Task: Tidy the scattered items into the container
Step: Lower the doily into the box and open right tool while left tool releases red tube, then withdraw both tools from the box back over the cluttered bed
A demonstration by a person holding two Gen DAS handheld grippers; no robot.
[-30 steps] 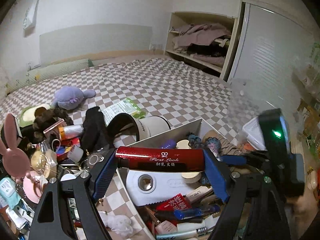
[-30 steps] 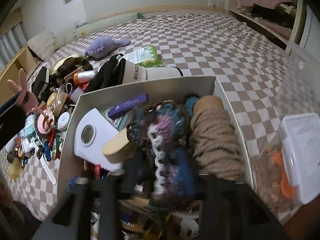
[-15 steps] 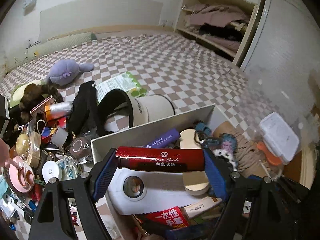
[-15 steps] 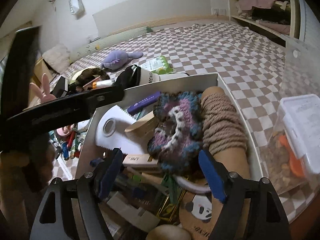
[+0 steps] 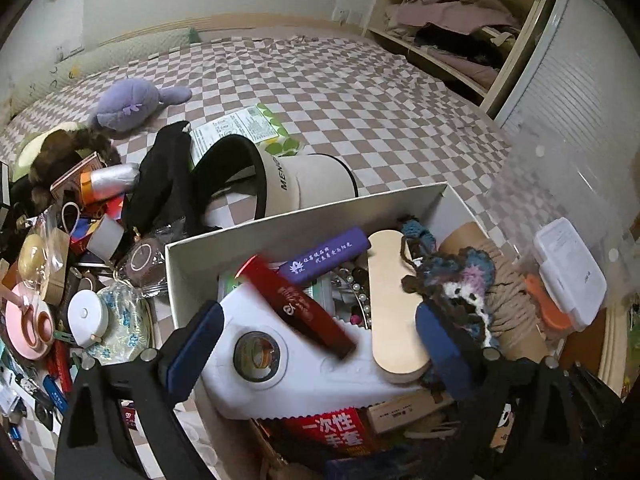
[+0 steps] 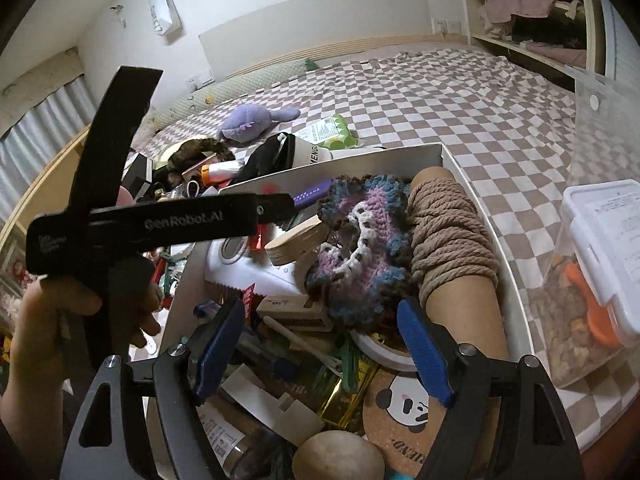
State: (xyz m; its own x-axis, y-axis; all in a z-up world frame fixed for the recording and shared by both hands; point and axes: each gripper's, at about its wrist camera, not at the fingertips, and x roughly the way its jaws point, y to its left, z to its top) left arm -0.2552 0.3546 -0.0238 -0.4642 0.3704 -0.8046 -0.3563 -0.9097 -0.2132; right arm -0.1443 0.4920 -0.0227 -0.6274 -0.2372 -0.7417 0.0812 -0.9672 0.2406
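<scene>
The white box (image 5: 304, 210) is full of items. A red glossy tube (image 5: 298, 306) lies tilted inside it on a white plastic piece (image 5: 304, 364), free of the fingers. My left gripper (image 5: 320, 352) is open and empty above the box's near left. My right gripper (image 6: 324, 352) is open and empty above the box (image 6: 490, 232), near a crocheted piece (image 6: 360, 236) and a roll of brown rope (image 6: 452, 232). The left gripper's black body (image 6: 160, 224) shows in the right wrist view, held by a hand.
Loose items lie left of the box on the checkered bed: a cream hat (image 5: 288, 184), a black cloth (image 5: 164, 176), a purple plush (image 5: 128, 106), a pink holder (image 5: 28, 326), a white round case (image 5: 86, 316). A clear bag with a white container (image 5: 572, 276) sits right of the box.
My left gripper has opened and let go of the red tube, which has dropped into the box. My right gripper has opened off the crocheted piece and drawn back.
</scene>
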